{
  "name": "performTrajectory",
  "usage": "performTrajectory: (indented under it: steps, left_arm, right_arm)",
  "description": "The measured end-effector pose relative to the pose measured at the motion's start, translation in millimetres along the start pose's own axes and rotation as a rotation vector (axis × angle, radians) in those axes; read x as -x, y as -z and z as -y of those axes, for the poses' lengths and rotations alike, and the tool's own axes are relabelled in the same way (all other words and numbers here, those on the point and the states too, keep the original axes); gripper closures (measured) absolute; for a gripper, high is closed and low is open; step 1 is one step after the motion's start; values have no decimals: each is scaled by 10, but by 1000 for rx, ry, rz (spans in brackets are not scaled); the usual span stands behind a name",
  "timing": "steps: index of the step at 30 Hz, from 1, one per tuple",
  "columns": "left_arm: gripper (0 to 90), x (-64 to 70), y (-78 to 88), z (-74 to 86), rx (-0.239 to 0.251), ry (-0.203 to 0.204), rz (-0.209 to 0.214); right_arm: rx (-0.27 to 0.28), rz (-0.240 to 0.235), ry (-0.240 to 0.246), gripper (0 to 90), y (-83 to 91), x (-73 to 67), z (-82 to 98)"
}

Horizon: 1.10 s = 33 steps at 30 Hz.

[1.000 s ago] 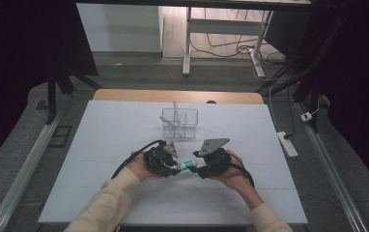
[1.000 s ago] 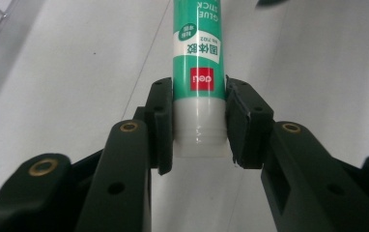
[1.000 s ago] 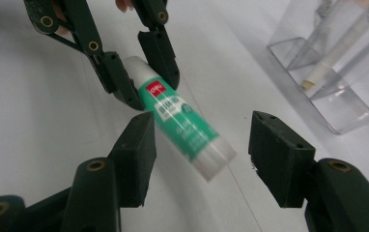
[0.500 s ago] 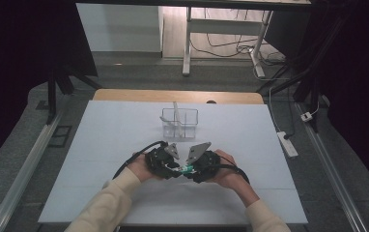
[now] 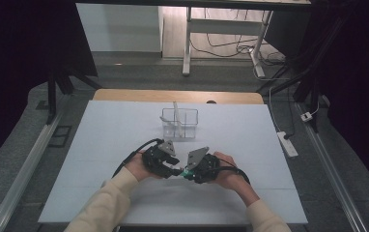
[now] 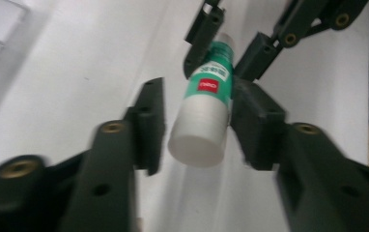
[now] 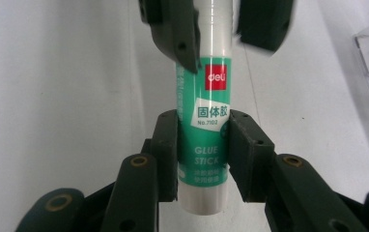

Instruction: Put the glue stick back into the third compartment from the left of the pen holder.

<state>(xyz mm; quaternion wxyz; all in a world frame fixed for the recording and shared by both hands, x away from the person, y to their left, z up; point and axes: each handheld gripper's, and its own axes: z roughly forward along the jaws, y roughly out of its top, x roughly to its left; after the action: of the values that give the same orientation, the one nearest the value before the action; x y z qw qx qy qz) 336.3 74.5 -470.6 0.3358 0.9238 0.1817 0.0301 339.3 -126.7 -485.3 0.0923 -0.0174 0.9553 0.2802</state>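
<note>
A green and white glue stick (image 5: 184, 170) hangs level over the white table (image 5: 100, 145), between my two grippers, which face each other at the near middle. My right gripper (image 7: 203, 154) has just been closing, and its pads now press on the green body of the glue stick (image 7: 204, 145). My left gripper (image 6: 199, 125) has just been opening. The white cap end of the glue stick (image 6: 202, 121) lies between its jaws, with a gap at one pad. In the high view the left gripper (image 5: 175, 169) and the right gripper (image 5: 187, 173) nearly meet tip to tip.
A clear plastic organiser box (image 5: 179, 123) with a white stick standing in it sits just beyond the grippers. A white power strip (image 5: 288, 143) lies off the table's right edge. The person's forearms come in from the near edge.
The right gripper has moved in toward the left one and its jaws have taken hold of the glue stick. The left gripper's jaws have spread apart around the cap.
</note>
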Motion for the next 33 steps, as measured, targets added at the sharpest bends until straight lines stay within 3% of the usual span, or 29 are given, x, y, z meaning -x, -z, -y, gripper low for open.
performTrajectory:
  steps: [3,10,16,20,25,29,33]
  left_arm:
    - [390,-22,47,19,42,36,-22]
    - [315,-79,135,128,144,121,-65]
    - [314,-126,195,197,230,181,-59]
    - [318,-127,173,178,248,190,-34]
    - [384,-112,87,135,262,188,-10]
    - [552,-96,58,118,263,184,4]
    - [631,-130,92,125,306,219,80]
  right_arm:
    - [24,10,-28,656,10,32,38]
    - [103,57,-123,656,90,108,114]
    - [194,86,-195,656,141,137,158]
    - [223,99,-211,656,151,125,153]
    - [243,102,-210,656,128,101,130]
    - [246,96,-204,655,104,73,107]
    - [246,101,-188,651,87,64,111]
